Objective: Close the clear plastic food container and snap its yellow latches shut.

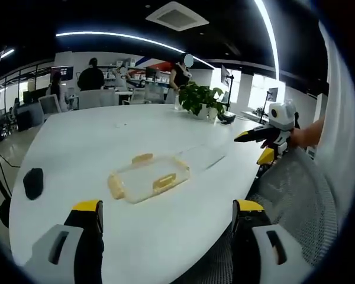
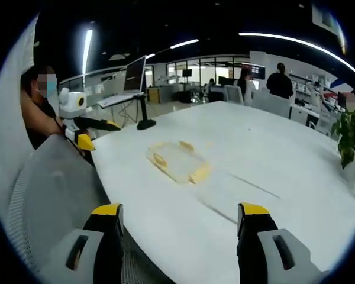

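Both sets of jaws sit wide apart and empty, left gripper (image 1: 167,214) and right gripper (image 2: 180,218), well short of the container (image 1: 148,177) out on the white table (image 1: 94,136). I'd come in low from both sides (lid looks seated already?) and press each yellow latch (image 1: 164,181) squarely.

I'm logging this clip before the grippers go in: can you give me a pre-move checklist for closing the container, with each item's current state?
1. Both grippers open: ok. The left gripper and right gripper each show their jaws spread apart with nothing between them.
2. Container within view of both: ok. The clear container lies on the white table, apart from both grippers.
3. Lid seated on the base: cannot tell, the clear plastic is too hard to read.
4. Yellow latches snapped: cannot tell at this distance.
5. Path to the container free: ok. The black object and the potted plant sit well aside.
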Motion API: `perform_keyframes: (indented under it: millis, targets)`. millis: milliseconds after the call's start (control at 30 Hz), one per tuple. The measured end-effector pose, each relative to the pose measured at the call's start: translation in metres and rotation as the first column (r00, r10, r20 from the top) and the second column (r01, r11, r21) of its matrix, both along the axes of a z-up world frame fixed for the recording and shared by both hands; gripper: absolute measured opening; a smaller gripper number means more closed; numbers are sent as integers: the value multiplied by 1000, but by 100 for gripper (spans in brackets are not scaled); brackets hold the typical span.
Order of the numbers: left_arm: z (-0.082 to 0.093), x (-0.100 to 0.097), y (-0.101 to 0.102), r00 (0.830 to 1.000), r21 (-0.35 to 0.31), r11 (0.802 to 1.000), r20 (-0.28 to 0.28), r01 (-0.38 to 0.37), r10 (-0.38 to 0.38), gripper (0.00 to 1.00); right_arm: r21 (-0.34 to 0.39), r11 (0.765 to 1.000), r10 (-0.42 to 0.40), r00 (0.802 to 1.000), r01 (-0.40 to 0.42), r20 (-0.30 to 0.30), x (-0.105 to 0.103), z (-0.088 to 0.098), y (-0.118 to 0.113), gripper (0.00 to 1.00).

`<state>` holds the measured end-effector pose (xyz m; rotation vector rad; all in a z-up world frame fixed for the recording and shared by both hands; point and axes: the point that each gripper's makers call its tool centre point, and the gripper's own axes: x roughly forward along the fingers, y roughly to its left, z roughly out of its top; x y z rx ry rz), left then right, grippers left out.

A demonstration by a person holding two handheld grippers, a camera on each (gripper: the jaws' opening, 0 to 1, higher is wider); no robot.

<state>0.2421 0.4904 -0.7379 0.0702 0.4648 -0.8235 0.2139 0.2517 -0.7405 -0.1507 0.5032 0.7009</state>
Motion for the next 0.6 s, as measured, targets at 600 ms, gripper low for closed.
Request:
perform_keyframes:
  millis: [600]
  targets:
    - [0,0,0,1000,-2,1000,1,-1,1,91,-1,1000,2,1000,-2,-2,0,0,1,79]
